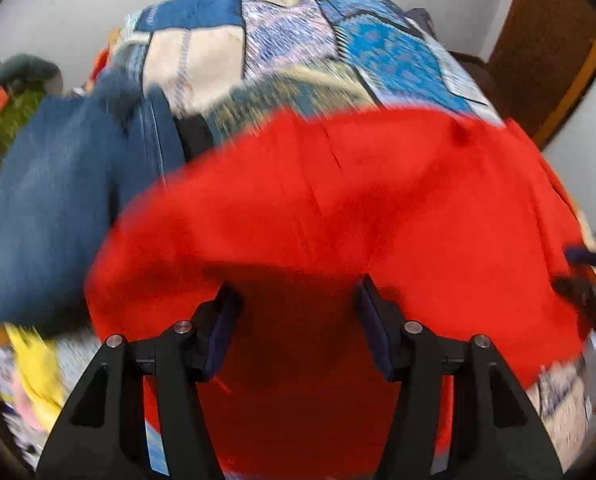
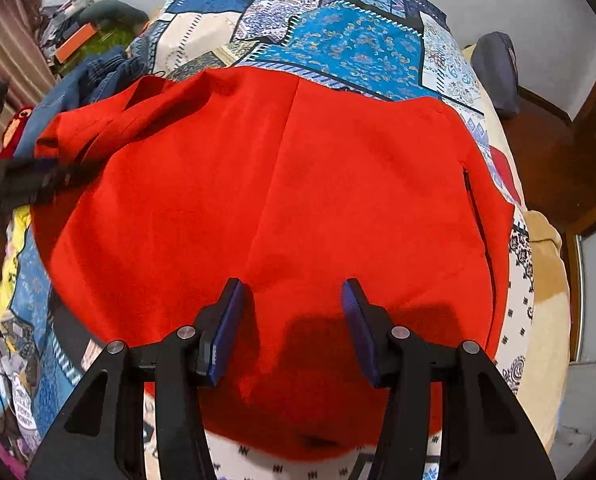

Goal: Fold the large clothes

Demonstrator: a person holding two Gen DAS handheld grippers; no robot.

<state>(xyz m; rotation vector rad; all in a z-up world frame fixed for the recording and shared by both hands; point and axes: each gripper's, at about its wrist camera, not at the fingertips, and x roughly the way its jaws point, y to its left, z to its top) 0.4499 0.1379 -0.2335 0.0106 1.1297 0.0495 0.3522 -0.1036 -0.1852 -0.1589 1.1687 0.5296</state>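
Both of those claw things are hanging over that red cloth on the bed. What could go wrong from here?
1. Both the left gripper and right gripper are open over flat parts of the red garment, not an edge, so a pinch may catch only a small bunch and fold it crooked.
2. The patterned bedsheet lies right under it and could get pinched too.
3. The blue jeans sit against the garment's left side and may get dragged along.

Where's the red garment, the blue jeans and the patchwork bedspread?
red garment (image 2: pixel 338 184), right wrist view, on its flat middle
blue jeans (image 1: pixel 53 208), left wrist view, on the wide denim part
patchwork bedspread (image 2: pixel 350 44), right wrist view, on a bright blue patch
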